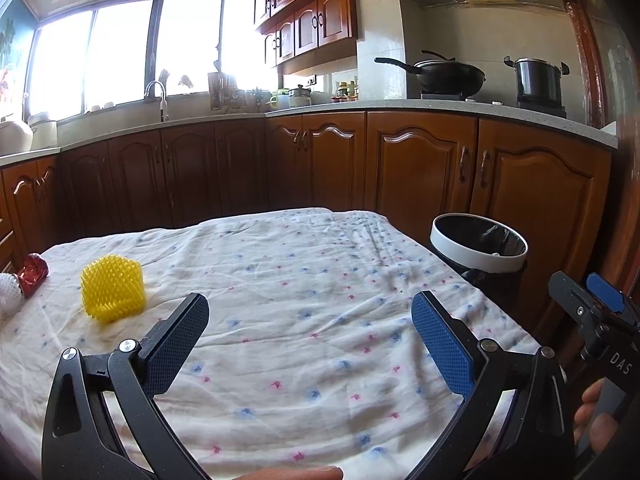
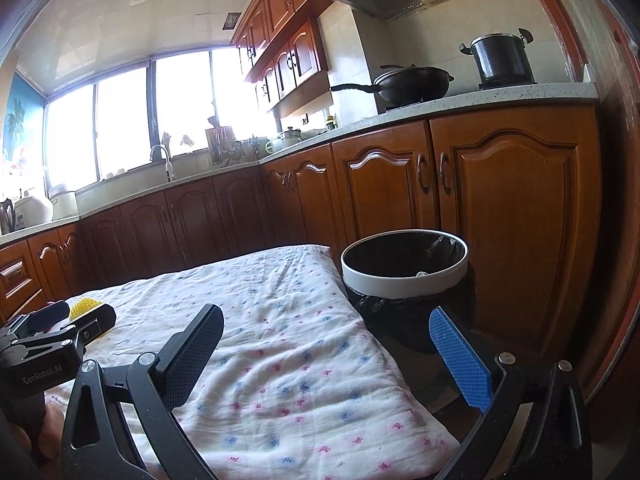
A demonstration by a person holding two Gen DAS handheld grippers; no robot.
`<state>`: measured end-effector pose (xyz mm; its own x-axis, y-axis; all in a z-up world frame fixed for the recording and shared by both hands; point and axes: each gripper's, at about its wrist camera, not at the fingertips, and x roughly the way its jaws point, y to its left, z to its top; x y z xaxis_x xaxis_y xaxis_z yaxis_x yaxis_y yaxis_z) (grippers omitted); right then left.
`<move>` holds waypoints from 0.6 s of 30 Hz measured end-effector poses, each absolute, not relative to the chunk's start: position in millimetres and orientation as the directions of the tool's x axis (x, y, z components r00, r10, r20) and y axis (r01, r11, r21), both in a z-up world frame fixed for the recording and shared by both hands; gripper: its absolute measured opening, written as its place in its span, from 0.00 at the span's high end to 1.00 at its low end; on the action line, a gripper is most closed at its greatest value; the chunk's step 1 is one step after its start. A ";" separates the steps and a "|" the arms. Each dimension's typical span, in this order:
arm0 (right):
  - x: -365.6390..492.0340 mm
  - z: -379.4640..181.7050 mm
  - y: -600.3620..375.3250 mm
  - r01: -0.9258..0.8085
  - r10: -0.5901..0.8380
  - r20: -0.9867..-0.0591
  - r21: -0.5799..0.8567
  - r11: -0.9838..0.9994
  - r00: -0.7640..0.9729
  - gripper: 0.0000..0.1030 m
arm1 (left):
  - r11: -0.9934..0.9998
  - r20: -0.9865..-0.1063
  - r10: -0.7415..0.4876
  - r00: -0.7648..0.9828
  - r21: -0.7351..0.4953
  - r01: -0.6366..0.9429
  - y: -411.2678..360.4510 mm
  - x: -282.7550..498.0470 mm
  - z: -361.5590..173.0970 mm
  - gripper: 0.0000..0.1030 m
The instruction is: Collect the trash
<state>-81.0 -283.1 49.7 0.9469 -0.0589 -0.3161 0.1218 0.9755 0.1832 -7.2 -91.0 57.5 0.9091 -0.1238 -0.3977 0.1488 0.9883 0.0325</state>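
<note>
A yellow spiky foam net (image 1: 113, 293) lies on the cloth-covered table (image 1: 304, 288) at the left. A red crumpled wrapper (image 1: 34, 272) and a white foam net (image 1: 9, 290) lie at the far left edge. My left gripper (image 1: 310, 312) is open and empty, over the table's near middle, right of the yellow net. My right gripper (image 2: 326, 326) is open and empty, near the table's right edge, in front of the trash bin (image 2: 404, 276). The bin has a white rim and black liner, and also shows in the left wrist view (image 1: 478, 258). The yellow net (image 2: 83, 306) peeks behind the left gripper in the right wrist view.
Wooden kitchen cabinets (image 1: 420, 168) run behind the table and bin. A wok (image 1: 448, 74) and a pot (image 1: 538, 80) stand on the counter above. A sink tap (image 1: 158, 94) is at the window. A wooden door frame (image 2: 616, 200) stands right of the bin.
</note>
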 end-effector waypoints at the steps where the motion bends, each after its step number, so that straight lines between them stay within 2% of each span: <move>1: -81.4 49.9 -283.1 0.121 -0.059 -0.316 0.183 0.976 0.947 0.00 | 0.988 -0.399 -0.126 0.908 0.034 0.152 -91.9 -7.4 57.5 0.00; 18: -81.6 50.8 -283.5 0.120 -0.055 -0.318 0.188 0.975 0.946 0.00 | 0.988 -0.396 -0.127 0.909 0.032 0.152 -94.5 -13.2 57.2 0.00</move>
